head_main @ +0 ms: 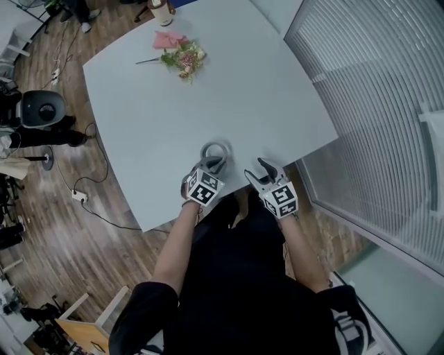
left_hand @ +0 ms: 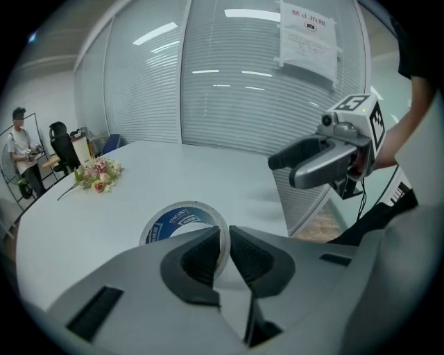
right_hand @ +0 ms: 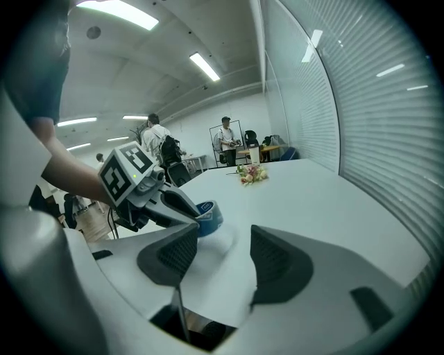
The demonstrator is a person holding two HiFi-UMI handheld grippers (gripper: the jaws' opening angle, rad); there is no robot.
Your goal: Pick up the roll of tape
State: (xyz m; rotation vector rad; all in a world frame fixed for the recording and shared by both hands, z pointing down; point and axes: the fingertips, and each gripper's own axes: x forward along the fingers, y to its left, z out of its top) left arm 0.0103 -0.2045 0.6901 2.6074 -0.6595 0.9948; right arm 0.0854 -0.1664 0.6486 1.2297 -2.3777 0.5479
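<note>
Near the front edge of the desk [head_main: 152,152], gripped: the roll of tape [head_main: 203,150], pinched through its wall by the left gripper [head_main: 214,164], one pad inside the ring and one outside, jaws nearly together on the thin band. Blue face with white print, turned toward the left gripper view. Roll tilted, with a soft shadow on the desk beneath it in the right gripper view.

Just beside, to the right: the right gripper [head_main: 255,170], jaws wide apart, nothing between them but bare desk top. Bare forearms behind both grippers, reaching out of dark sleeves.

Farther across the pale desk, well apart from the tape: a small bunch of flowers [head_main: 184,59], touching a pink folded thing [head_main: 168,39]. A thin dark piece [head_main: 147,61] sticking out to the left, stem or tool, cannot tell which. At the far edge, a pale bottle-like thing [head_main: 161,12], cut off by the frame.

Along the right, slatted blinds [head_main: 374,104] behind glass. On the left, wood floor [head_main: 62,229] with cables.
</note>
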